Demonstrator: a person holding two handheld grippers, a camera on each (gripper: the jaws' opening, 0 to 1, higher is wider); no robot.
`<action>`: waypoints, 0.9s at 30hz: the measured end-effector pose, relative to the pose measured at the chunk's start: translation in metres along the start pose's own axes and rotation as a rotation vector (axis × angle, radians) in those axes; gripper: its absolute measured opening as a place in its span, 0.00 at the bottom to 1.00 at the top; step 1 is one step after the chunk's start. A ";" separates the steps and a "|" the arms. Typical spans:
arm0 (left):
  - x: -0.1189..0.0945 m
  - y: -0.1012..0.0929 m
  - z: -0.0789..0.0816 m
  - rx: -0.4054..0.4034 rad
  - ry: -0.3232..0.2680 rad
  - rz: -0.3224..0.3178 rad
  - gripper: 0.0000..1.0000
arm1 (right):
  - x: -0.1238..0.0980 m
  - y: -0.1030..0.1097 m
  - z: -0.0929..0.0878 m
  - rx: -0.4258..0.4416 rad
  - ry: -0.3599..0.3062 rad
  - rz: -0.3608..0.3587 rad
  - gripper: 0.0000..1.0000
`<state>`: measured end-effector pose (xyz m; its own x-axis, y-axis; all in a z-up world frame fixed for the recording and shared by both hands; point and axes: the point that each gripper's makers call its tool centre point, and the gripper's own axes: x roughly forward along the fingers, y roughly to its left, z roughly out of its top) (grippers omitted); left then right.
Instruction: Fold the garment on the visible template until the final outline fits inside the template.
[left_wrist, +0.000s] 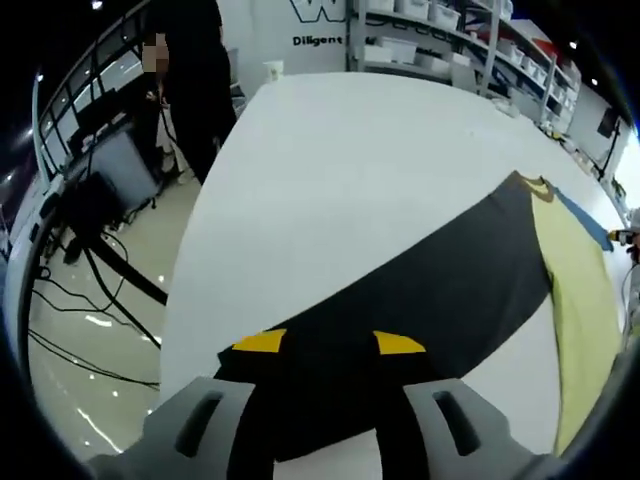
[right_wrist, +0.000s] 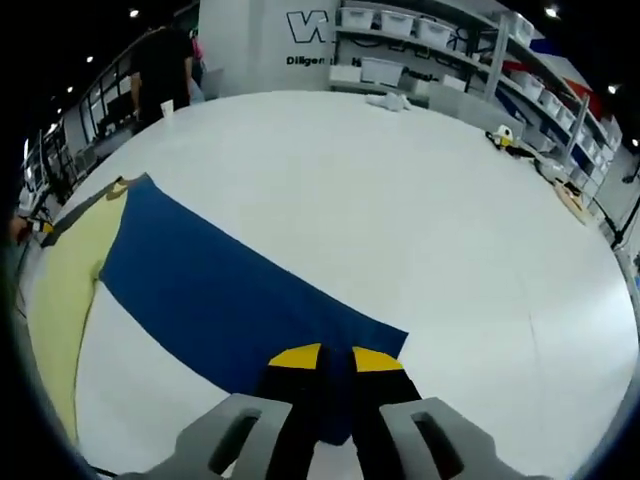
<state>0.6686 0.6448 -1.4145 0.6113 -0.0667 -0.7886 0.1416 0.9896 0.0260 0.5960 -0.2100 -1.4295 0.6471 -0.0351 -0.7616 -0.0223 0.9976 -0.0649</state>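
Garment: a long cloth (left_wrist: 440, 290) lay spread on the white table (left_wrist: 330, 160), its dark panel (left_wrist: 400, 300) toward the left gripper, its blue panel (right_wrist: 210, 300) toward the right, a yellow part (left_wrist: 585, 300) between them at the far end.
Left gripper (left_wrist: 330, 345): yellow-tipped jaws stood apart over the near edge of the dark panel; whether cloth lay between them could not be told.
Right gripper (right_wrist: 335, 360): jaws nearly together at the near corner of the blue panel; a firm hold could not be confirmed.
Template: no outline could be made out on the table.
Step in hand, as judged: taking both near ends for a fold.
Doing it well: pinch only the edge, lift both ends level, and carry them evenly so the cloth lands flat.
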 end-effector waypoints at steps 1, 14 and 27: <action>-0.002 -0.001 0.002 -0.001 -0.007 -0.002 0.37 | -0.003 -0.004 -0.003 0.026 0.000 -0.007 0.04; -0.021 -0.061 0.030 0.091 -0.167 -0.140 0.56 | -0.034 -0.004 -0.041 0.168 -0.010 -0.029 0.12; -0.035 -0.107 0.036 0.116 -0.232 -0.211 0.59 | -0.029 0.014 -0.034 0.427 -0.067 -0.022 0.15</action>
<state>0.6595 0.5365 -1.3674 0.7182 -0.3095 -0.6232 0.3636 0.9305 -0.0431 0.5509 -0.1973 -1.4298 0.6925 -0.0665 -0.7183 0.2998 0.9322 0.2028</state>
